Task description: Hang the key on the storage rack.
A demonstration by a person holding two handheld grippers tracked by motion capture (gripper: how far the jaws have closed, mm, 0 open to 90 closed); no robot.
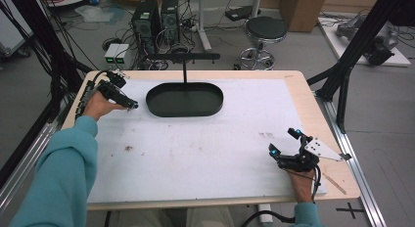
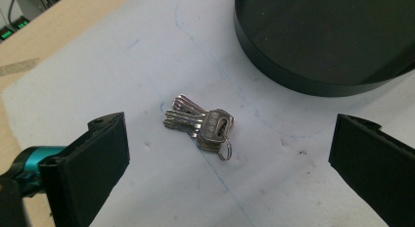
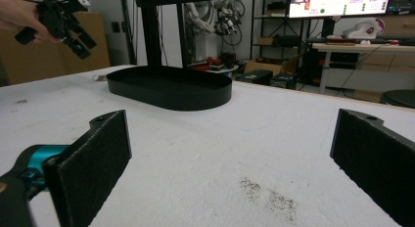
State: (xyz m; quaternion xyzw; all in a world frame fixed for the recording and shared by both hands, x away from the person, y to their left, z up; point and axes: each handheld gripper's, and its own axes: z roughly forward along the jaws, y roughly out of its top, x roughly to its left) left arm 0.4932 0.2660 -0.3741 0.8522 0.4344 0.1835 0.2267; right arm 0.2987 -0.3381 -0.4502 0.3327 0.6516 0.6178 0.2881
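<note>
Your left gripper (image 2: 229, 153) hangs wide open over the keys (image 2: 201, 127) beside the black tray (image 2: 293, 75); your right gripper (image 3: 230, 163) is wide open too.

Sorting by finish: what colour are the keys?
Silver metal keys, clearest in the left gripper view.

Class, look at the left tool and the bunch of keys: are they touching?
Apart. The left gripper view shows the keys lying on the white mat, with bare mat between them and each open jaw of the left tool.
</note>
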